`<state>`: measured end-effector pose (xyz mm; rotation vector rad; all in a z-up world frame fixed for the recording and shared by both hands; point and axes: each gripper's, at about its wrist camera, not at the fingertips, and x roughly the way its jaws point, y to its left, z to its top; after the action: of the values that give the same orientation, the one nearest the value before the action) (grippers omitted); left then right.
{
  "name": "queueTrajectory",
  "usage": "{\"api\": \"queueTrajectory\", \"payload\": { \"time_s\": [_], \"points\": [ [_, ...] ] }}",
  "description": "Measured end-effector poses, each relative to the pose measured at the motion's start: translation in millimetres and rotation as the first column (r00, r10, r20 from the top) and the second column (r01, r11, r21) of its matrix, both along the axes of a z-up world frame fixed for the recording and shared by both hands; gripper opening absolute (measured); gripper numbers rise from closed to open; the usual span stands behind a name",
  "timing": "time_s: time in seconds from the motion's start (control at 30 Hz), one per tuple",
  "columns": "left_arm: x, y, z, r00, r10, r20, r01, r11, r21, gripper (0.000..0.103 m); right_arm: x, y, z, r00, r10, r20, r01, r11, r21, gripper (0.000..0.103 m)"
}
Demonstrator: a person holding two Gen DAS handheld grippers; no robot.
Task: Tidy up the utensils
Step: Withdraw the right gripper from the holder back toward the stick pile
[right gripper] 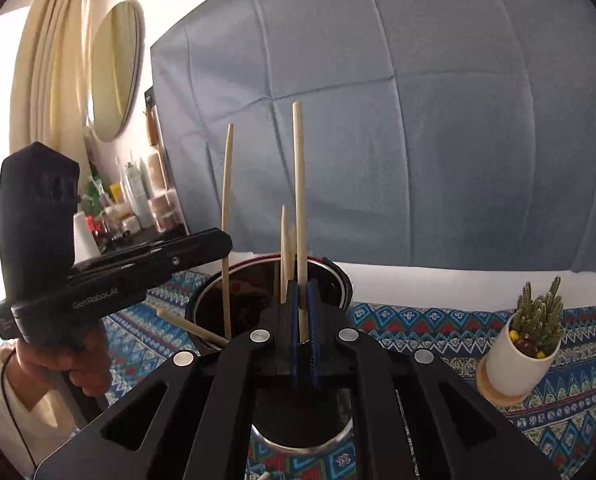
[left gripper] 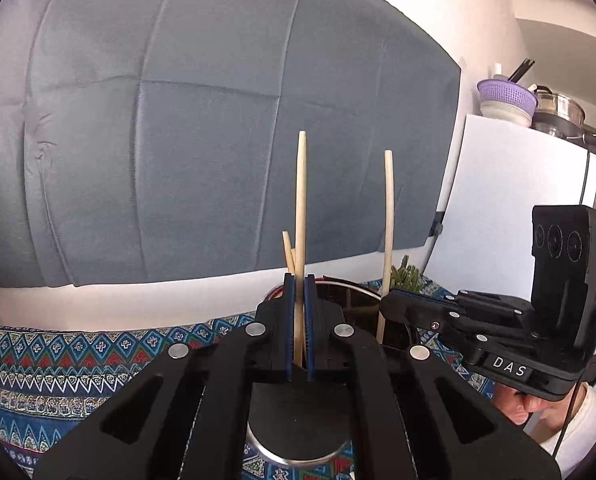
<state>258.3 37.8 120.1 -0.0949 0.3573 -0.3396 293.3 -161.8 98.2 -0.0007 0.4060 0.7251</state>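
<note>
My left gripper [left gripper: 298, 280] is shut on a pale wooden chopstick [left gripper: 301, 200] and holds it upright over a dark round pot [left gripper: 358, 300]. My right gripper [right gripper: 302, 284] is shut on another wooden chopstick [right gripper: 299, 184], also upright over the same pot [right gripper: 338, 276]. In the left wrist view the right gripper [left gripper: 386, 304] holds its chopstick [left gripper: 388, 220] just to the right. In the right wrist view the left gripper [right gripper: 225, 242] holds its chopstick [right gripper: 226, 220] to the left. More chopsticks [right gripper: 285, 244] stand in the pot. A steel utensil cup [right gripper: 302, 440] sits below the grippers.
A patterned blue cloth [right gripper: 438, 320] covers the table. A potted cactus [right gripper: 530, 340] stands at the right on a wooden coaster. A loose chopstick [right gripper: 189, 326] leans at the pot's left rim. A grey-blue backdrop [left gripper: 217, 120] hangs behind. A white fridge [left gripper: 518, 200] stands far right.
</note>
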Motion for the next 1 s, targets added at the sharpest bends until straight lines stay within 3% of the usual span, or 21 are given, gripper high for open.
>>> {"api": "queueTrajectory", "payload": {
  "time_s": [0.1,0.3,0.37,0.43,0.5,0.53,0.6,0.67,0.77,0.87,1.0],
  "points": [
    [7.1,-2.1,0.8,0.995,-0.025,-0.093,0.027,0.999,0.020,0.005,0.0,7.2,-0.4,1.000,-0.004,0.001,0.004,0.998,-0.063,0.005],
    [-1.3,-2.8,4.9,0.996,-0.006,-0.084,0.014,0.996,0.085,0.008,-7.6,5.3,-0.2,0.999,-0.028,0.022,0.030,0.996,-0.082,0.007],
    [-4.4,-0.8,4.4,0.995,0.040,-0.087,-0.030,0.994,0.108,0.032,-10.0,2.7,2.1,0.999,-0.039,0.031,0.042,0.995,-0.087,0.009],
    [-8.0,0.6,3.0,0.994,0.059,-0.091,-0.046,0.990,0.135,0.043,-12.8,-1.1,4.0,0.998,-0.050,0.034,0.053,0.994,-0.095,0.021],
    [-13.1,1.8,0.7,0.993,0.076,-0.093,-0.060,0.983,0.172,0.056,-16.5,-5.2,5.6,0.997,-0.061,0.049,0.066,0.992,-0.108,0.027],
    [-16.1,2.7,-1.2,0.991,0.089,-0.095,-0.070,0.979,0.191,0.067,-18.8,-7.3,5.7,0.996,-0.066,0.053,0.072,0.991,-0.115,0.033],
    [-23.2,6.3,-2.9,0.990,0.110,-0.085,-0.092,0.977,0.192,0.074,-23.4,-11.0,6.5,0.995,-0.080,0.061,0.088,0.988,-0.126,0.046],
    [-27.8,10.3,-3.9,0.986,0.129,-0.106,-0.108,0.976,0.187,0.088,-29.6,-15.2,6.6,0.993,-0.084,0.078,0.094,0.987,-0.130,0.053],
    [-38.5,13.0,-3.8,0.984,0.146,-0.104,-0.124,0.973,0.195,0.097,-39.4,-20.0,6.0,0.991,-0.092,0.092,0.105,0.983,-0.150,0.067],
    [-48.7,11.9,-3.8,0.983,0.155,-0.099,-0.131,0.968,0.216,0.097,-50.1,-23.8,4.8,0.993,-0.082,0.091,0.096,0.983,-0.159,0.085],
    [-54.6,8.1,-10.4,0.969,0.172,-0.176,-0.129,0.965,0.229,0.097,-62.3,-21.5,1.7,0.994,-0.081,0.076,0.095,0.973,-0.208,0.087]
  ]
}}
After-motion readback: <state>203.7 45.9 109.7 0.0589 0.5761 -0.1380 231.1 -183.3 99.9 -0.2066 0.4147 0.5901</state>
